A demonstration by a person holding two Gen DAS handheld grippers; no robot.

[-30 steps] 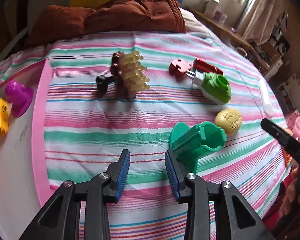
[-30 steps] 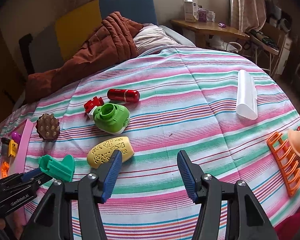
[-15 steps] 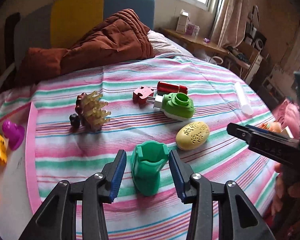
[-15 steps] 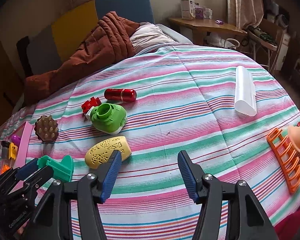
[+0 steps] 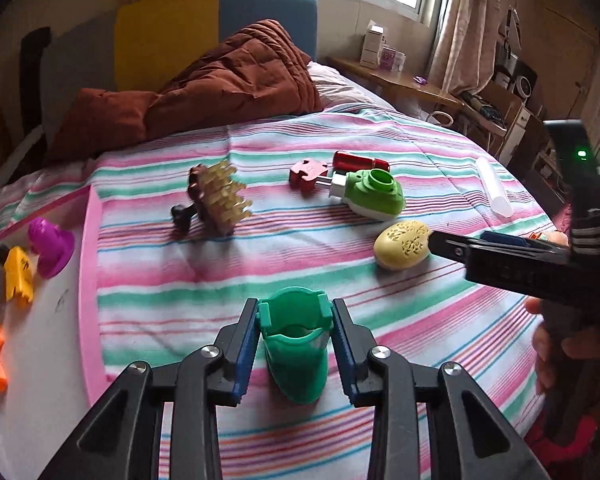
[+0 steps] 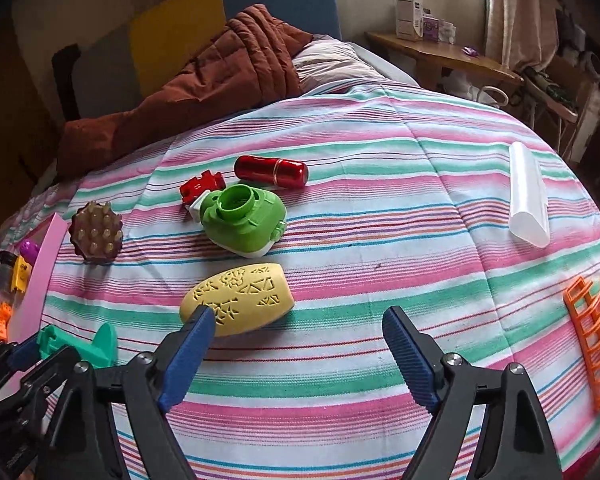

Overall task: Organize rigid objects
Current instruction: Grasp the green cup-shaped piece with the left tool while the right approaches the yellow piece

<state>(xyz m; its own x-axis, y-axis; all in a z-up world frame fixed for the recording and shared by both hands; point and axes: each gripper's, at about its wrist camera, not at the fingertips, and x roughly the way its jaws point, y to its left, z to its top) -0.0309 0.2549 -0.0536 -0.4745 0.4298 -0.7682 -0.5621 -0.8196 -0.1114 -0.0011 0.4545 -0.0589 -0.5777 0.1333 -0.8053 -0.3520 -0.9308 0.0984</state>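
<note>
1. Your left gripper [image 5: 295, 334] has its blue pads [image 5: 247, 350] pressed against both sides of the green scoop-shaped toy [image 5: 296, 344], so it is clamped on it. The toy sits low between the fingers, above the near edge of the striped bedspread [image 5: 340, 280]. The pads catch it near its open rim, where the walls may flex; squeeze unevenly and it could twist or pop out forward.

2. From this angle you can't quite tell whether the toy's lower end is clear of the cloth. If it drags, it may snag and tilt in the grip.

3. Your right gripper [image 6: 296, 334] stands wide apart and empty, its left pad just over the edge of the yellow patterned oval [image 6: 238, 300]. Drop it carelessly and you'll nudge the oval rather than straddle it.

4. The two tools are close together. Swinging the left toward the pink-rimmed tray [image 5: 90, 264] risks clipping the right.

5. The tray already holds the purple piece [image 5: 52, 246] and yellow piece [image 5: 18, 276]; a hasty release could knock them.
</note>
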